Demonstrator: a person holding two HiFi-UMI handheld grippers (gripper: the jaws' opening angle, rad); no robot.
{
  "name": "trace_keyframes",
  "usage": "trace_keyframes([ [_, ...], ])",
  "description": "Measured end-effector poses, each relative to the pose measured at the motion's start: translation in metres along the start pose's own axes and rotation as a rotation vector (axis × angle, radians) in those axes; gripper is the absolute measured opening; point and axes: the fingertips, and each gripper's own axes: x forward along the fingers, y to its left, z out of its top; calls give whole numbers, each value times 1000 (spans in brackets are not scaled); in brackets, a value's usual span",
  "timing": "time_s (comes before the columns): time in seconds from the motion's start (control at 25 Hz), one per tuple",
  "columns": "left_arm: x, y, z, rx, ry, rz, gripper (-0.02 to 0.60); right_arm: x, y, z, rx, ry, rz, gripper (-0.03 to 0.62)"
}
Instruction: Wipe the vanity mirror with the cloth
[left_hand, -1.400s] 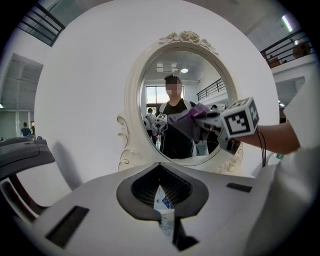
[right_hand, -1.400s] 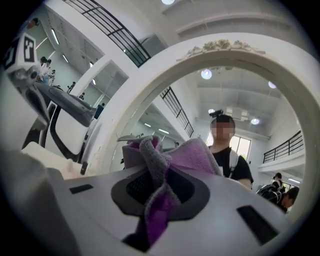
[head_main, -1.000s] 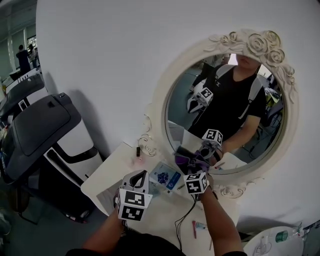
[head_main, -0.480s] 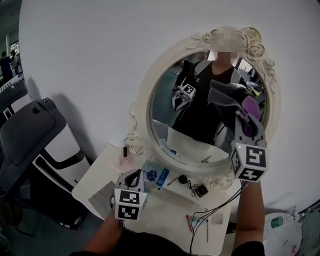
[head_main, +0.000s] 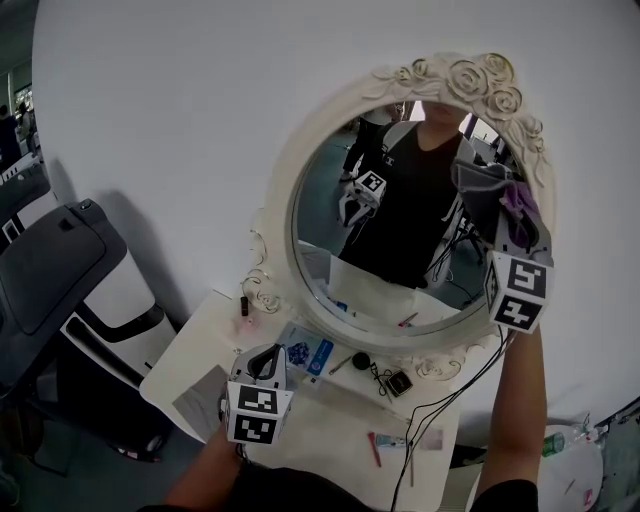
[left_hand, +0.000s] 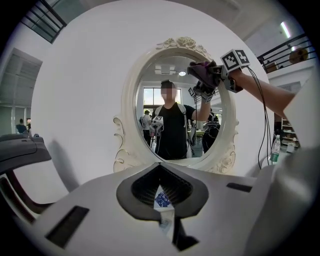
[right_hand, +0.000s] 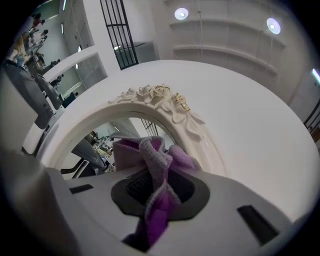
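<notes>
The oval vanity mirror (head_main: 400, 200) in a white rose-carved frame (head_main: 285, 200) stands against the wall above a small table. My right gripper (head_main: 520, 228) is raised to the mirror's right side, shut on a purple cloth (head_main: 518, 203) that lies against the glass near the frame. In the right gripper view the cloth (right_hand: 157, 165) bunches up between the jaws, under the carved top of the frame (right_hand: 160, 97). My left gripper (head_main: 266, 360) hangs low over the table, shut and holding nothing. From it I see the mirror (left_hand: 175, 110) and the cloth (left_hand: 202, 72).
On the white vanity table (head_main: 330, 425) lie a blue packet (head_main: 305, 352), a small black device with a cable (head_main: 398, 382), a red pen (head_main: 373, 448) and a small bottle (head_main: 243, 300). A dark-and-white machine (head_main: 70, 270) stands at the left.
My right gripper has lifted the cloth from table height up to the mirror's right side and shifted further right along the glass. The left gripper has stayed low over the table.
</notes>
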Motion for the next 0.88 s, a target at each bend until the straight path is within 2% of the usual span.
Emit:
trace_keyframes([
  [0.2, 5, -1, -9, 4, 31, 12, -3, -6, 13, -22, 128, -45, 37, 49],
  [0.36, 10, -1, -12, 7, 45, 22, -3, -16, 32, -48, 131, -22, 53, 49],
  [0.52, 14, -7, -14, 10, 53, 19, -3, -28, 61, -82, 92, 46, 83, 49],
  [0.72, 21, -16, -17, 19, 67, 3, -3, -48, 113, -139, 122, 159, 145, 49],
  [0.88, 23, -20, -16, 28, 66, 0, -3, -68, 166, -199, 39, 268, 188, 49],
])
